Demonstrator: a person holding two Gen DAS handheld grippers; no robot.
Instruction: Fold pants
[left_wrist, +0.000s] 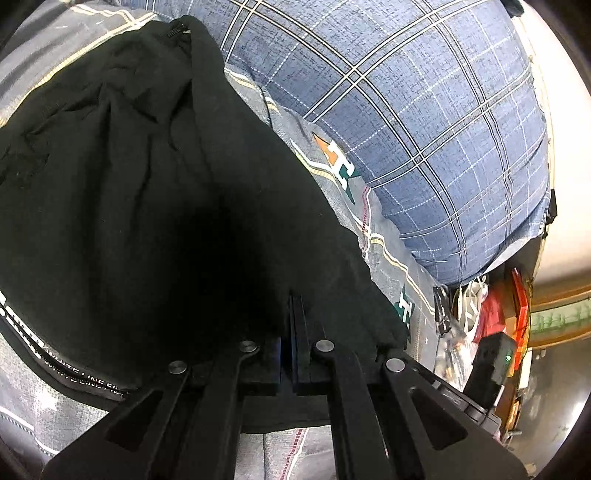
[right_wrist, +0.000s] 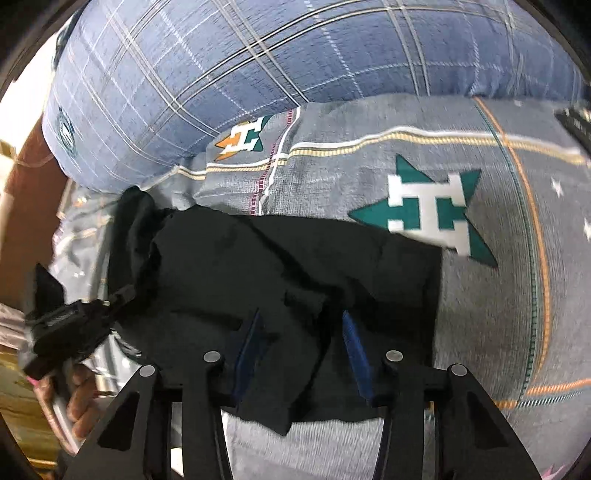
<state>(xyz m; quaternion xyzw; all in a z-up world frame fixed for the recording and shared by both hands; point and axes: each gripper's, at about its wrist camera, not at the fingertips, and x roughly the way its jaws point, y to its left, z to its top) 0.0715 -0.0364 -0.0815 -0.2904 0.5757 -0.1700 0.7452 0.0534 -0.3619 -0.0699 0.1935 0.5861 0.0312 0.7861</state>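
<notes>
While left claw (left_wrist: 293, 317) pinches pants (left_wrist: 147, 184), right claw (right_wrist: 303, 328) gapes.

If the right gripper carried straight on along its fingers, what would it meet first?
Most likely the black pants: the right gripper points down at a fold of them with open jaws. The grey bedsheet lies underneath; the gap is hard to judge.

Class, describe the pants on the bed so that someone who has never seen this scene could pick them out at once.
Start at the big blue plaid pillow. In front of it spreads a grey bedsheet printed with green star emblems. The pants lie rumpled on that sheet: the only plain black fabric there, with a strip of white lettering along one edge.
</notes>
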